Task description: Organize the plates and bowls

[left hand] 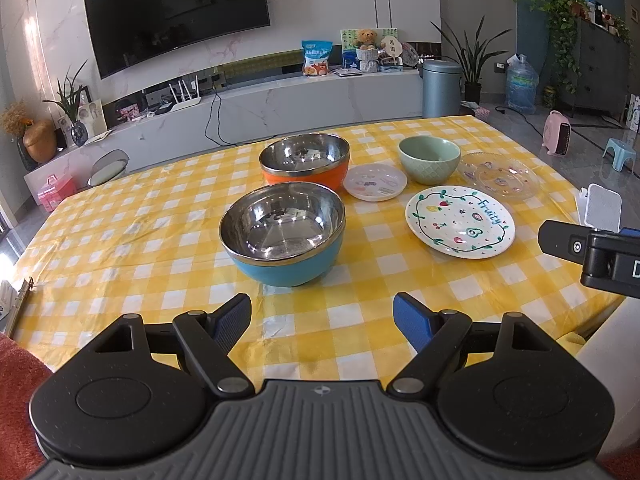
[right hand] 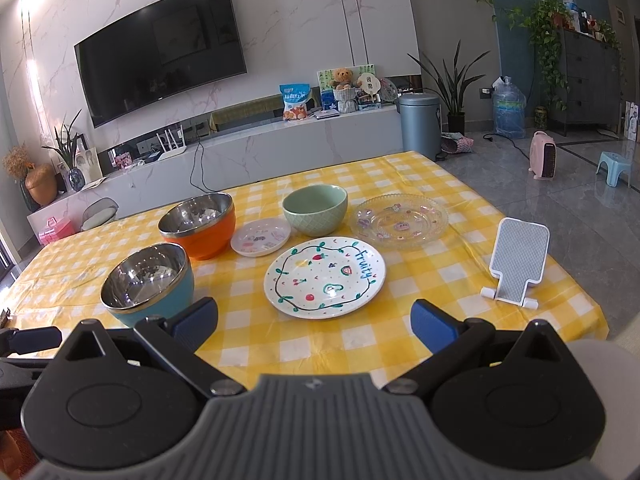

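On the yellow checked table (left hand: 120,240) stand a blue steel-lined bowl (left hand: 282,233) (right hand: 147,282), an orange steel-lined bowl (left hand: 305,160) (right hand: 197,224) behind it, and a green ceramic bowl (left hand: 429,159) (right hand: 315,209). A small white plate (left hand: 375,181) (right hand: 260,236), a painted "Fruity" plate (left hand: 460,221) (right hand: 325,276) and a clear glass plate (left hand: 499,175) (right hand: 399,220) lie flat nearby. My left gripper (left hand: 322,320) is open just short of the blue bowl, holding nothing. My right gripper (right hand: 314,320) is open in front of the Fruity plate, also empty.
A white phone stand (right hand: 516,266) (left hand: 602,212) stands near the table's right edge. The right gripper's body (left hand: 592,256) shows at the right of the left wrist view. Behind the table are a TV console (left hand: 280,96), a bin (left hand: 441,88) and floor clutter.
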Available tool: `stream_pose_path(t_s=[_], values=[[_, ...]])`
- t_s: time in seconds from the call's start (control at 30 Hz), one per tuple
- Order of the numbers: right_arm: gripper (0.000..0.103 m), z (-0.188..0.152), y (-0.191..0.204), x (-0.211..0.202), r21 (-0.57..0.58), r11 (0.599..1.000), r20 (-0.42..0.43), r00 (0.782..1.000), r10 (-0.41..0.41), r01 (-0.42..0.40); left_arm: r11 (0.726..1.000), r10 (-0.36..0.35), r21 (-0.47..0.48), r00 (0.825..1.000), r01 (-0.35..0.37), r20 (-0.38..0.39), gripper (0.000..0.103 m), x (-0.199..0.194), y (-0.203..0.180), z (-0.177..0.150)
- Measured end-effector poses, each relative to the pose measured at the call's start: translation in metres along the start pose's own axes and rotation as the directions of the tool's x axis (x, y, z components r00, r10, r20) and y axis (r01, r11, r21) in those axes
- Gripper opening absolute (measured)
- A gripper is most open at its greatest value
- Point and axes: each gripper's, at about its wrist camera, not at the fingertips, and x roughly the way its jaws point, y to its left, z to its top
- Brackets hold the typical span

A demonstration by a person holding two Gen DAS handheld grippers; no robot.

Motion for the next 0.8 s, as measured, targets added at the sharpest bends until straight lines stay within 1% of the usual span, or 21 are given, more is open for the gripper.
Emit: stream_pose_path(t_s=[0.5, 0.6, 0.8], values=[[0.101, -0.0036, -0.0027, 0.0022, 0.000, 1.000, -0.004, 1.000, -0.001, 0.001, 1.000, -0.002, 0.002, 1.000, 0.002, -0.001, 0.095, 0.0000, -0.0023, 0.0001], [0.100, -0.0006, 0.0037, 0.0045, -0.001, 1.000, -0.007, 1.000, -0.003, 0.003, 1.000, -0.002, 0.002, 1.000, 0.002, -0.002, 0.095, 0.0001, -0.0023, 0.0004], [0.100, -0.0010, 0.0038, 0.0042, -0.001, 1.000, -0.009, 1.000, -0.005, 0.005, 1.000, -0.005, 0.004, 1.000, 0.005, -0.004, 0.095, 0.0009, -0.0040, 0.0017]])
